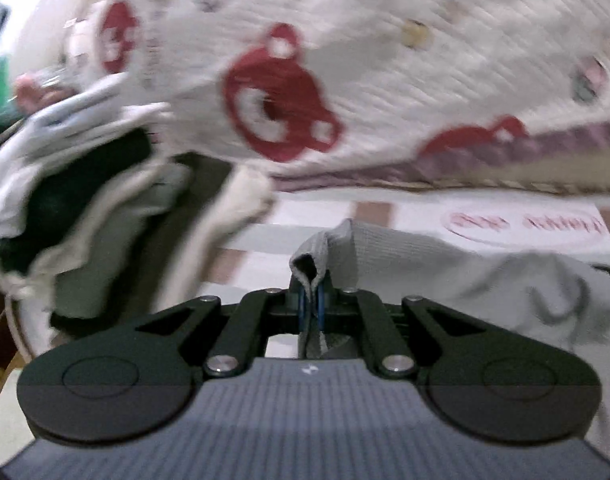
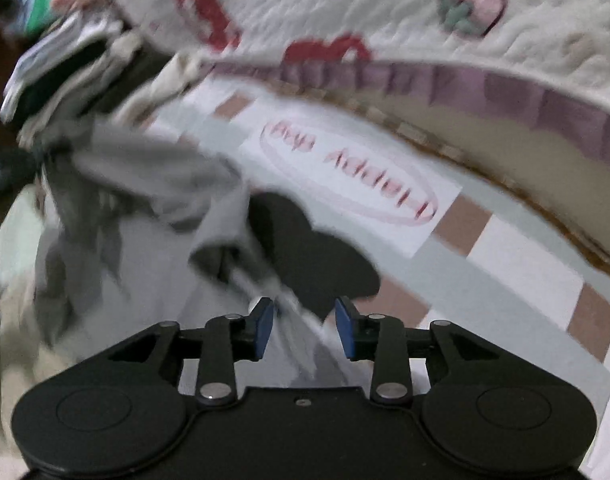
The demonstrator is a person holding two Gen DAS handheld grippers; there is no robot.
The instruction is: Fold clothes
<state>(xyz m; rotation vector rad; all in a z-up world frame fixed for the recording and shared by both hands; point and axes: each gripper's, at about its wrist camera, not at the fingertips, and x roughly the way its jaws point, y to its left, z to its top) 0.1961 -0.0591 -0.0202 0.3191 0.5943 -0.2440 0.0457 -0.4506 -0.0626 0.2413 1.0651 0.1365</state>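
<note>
We start at our left gripper [image 1: 312,300]: jaws pinched tight on a fold of the grey garment [image 1: 425,264], w/ the cloth bunched up just above the blue pads [image 1: 321,304] and a bit hanging below them. The rest of the garment trails off to the right of that gripper, draped over the sheet [image 1: 385,208], a pale one w/ brown squares and a pink oval logo.

Our right gripper [image 2: 304,326] stands partly open, blue pads [image 2: 265,326] apart. A thin strip of the same grey garment [image 2: 137,184] runs through the gap btwn them; we can't tell if either pad touches it, it's blurred. The bulk of the cloth lies left of and beyond this gripper, rumpled. Just ahead of the jaws sits a dark shape [image 2: 317,248], prob. shadow, on the sheet.

Further out, left of both grippers: a stack of clothes [image 1: 85,200], white, dark green, grey-green. Beyond everything, a cream quilt [image 1: 385,60] w/ red bear prints and a purple edge.
</note>
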